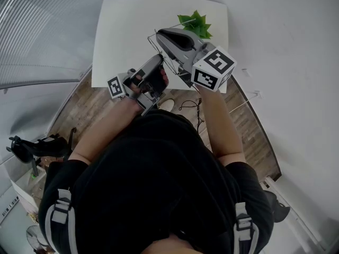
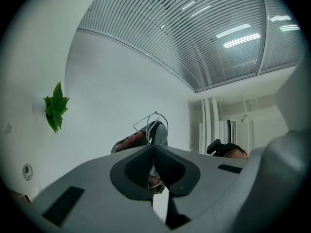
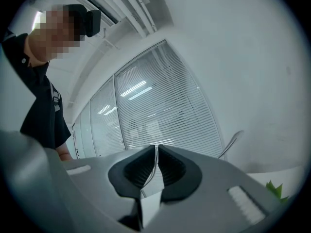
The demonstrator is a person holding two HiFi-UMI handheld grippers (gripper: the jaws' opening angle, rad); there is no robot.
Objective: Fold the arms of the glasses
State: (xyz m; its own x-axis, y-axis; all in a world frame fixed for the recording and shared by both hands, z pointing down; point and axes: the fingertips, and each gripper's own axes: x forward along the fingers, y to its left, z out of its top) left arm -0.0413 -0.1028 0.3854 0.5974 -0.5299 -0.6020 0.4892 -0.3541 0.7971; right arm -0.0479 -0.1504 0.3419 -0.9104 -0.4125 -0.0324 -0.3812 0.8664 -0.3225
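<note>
I hold thin wire-rimmed glasses (image 1: 170, 62) in the air over the white table (image 1: 127, 30), between both grippers. The left gripper (image 1: 160, 58) points up and away. In the left gripper view its jaws (image 2: 153, 146) are shut on the frame, and a wire rim loop (image 2: 154, 122) sticks out past the tips. The right gripper (image 1: 159, 35), with its marker cube (image 1: 213, 67), comes in from the right. In the right gripper view its jaws (image 3: 155, 152) are closed on a thin wire arm, and another wire part (image 3: 232, 141) curves up at the right.
A green plant (image 1: 196, 24) stands at the table's far right edge, also seen as the plant (image 2: 56, 106) in the left gripper view. Wooden floor (image 1: 85, 110) lies below the table's near edge. A black stand (image 1: 32, 148) is at the far left.
</note>
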